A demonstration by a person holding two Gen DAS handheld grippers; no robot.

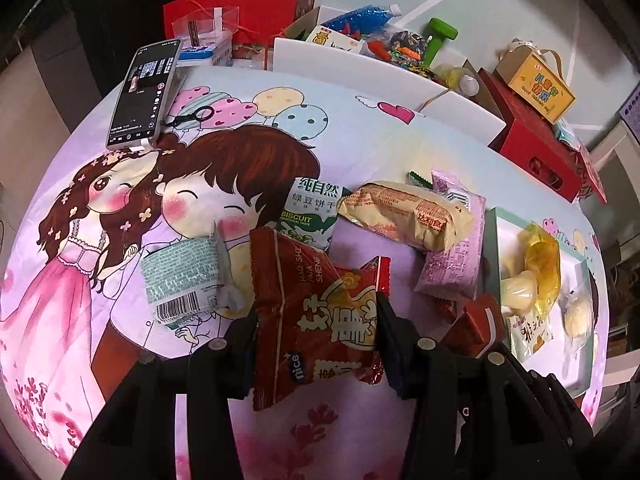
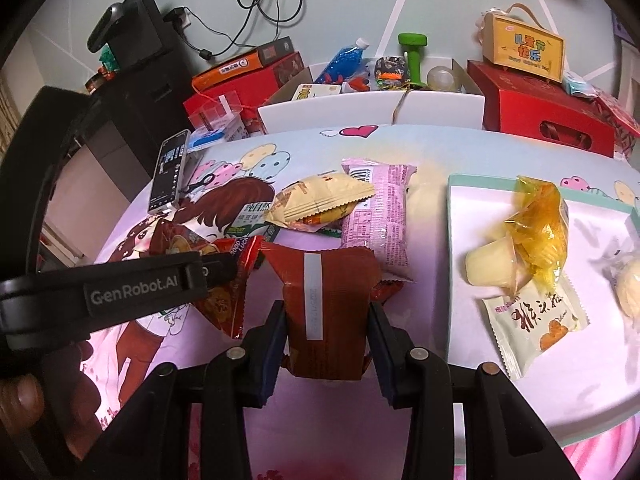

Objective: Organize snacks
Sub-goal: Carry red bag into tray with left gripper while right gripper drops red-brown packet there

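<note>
left wrist view: left gripper [image 1: 316,340], jaws clamped on the two sides of a red peanut snack packet [image 1: 316,312], which is held off the surface [image 1: 360,136] with its printed face up. beyond it on the cartoon-print cloth: a white-and-teal packet with a barcode [image 1: 184,280] to the left; a green-and-white biscuit packet [image 1: 310,212] behind; a beige packet with orange print [image 1: 404,216] lying across a pink packet [image 1: 452,260]. at right, a white tray with a teal rim [image 1: 490,248] carrying a jelly cup [image 1: 518,290], a yellow wrapped sweet [image 1: 542,264] and a cream packet with black characters [image 1: 528,332]. a dark red-brown packet [image 1: 478,320] shows just left of the tray. a phone [image 1: 142,96] lies at the far left of the surface.

right wrist view: right gripper [image 2: 326,334], jaws clamped on the dark red-brown packet [image 2: 328,300], its seam side with a pale strip up, raised clear of the cloth. the left gripper [image 2: 216,274] reaches in from the left, bearing the red peanut snack packet [image 2: 224,280], just beside the right one's load. the pink packet [image 2: 378,216] lies behind, with the beige packet [image 2: 320,198] overlapping its left edge. the tray [image 2: 456,216] sits to the right with the jelly cup [image 2: 490,268], yellow sweet [image 2: 540,232] and cream packet [image 2: 536,320] on it. a fingertip [image 2: 18,398] shows at the lower left edge.
</note>
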